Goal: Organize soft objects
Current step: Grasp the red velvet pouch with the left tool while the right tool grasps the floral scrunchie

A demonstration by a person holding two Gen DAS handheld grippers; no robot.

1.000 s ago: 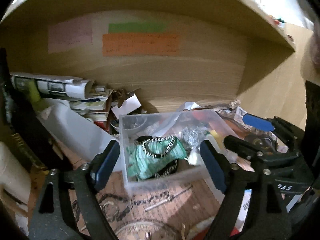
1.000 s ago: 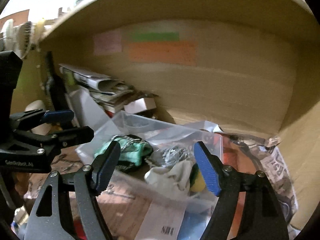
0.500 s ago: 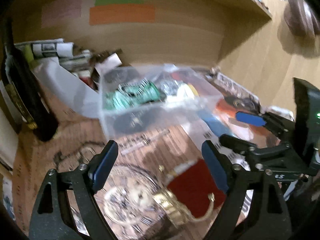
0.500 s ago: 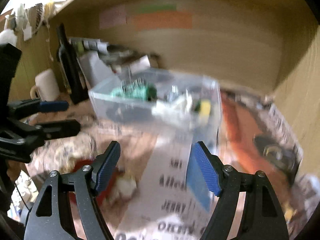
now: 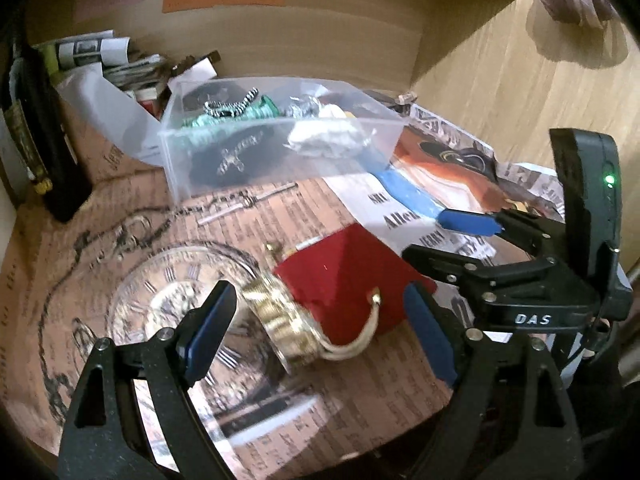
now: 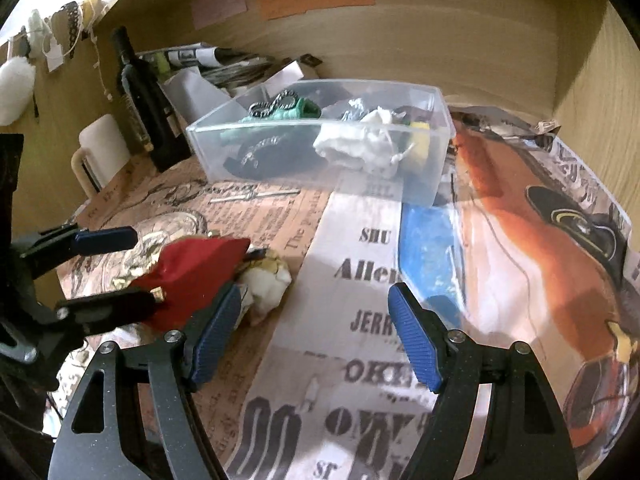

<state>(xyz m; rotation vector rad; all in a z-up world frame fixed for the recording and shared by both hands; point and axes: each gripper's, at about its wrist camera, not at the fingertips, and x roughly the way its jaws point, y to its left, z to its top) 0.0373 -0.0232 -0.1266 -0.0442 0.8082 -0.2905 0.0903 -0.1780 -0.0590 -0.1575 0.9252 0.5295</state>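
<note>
left claw (image 5: 316, 336) wide open, empty, pulled back from clear bin (image 5: 280, 152) | red pouch (image 5: 344, 280) now between its jaws | right claw (image 6: 316, 336) open, empty | next: grasp pouch

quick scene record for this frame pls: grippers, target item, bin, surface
left gripper: open, red pouch between its fingers, not clamped
right gripper: open, empty, over printed paper
target: red fabric pouch with gold drawstring trim, lying on surface
bin: clear plastic box, holds green cloth, white cloth, dark items
surface: newspaper-print paper
</note>
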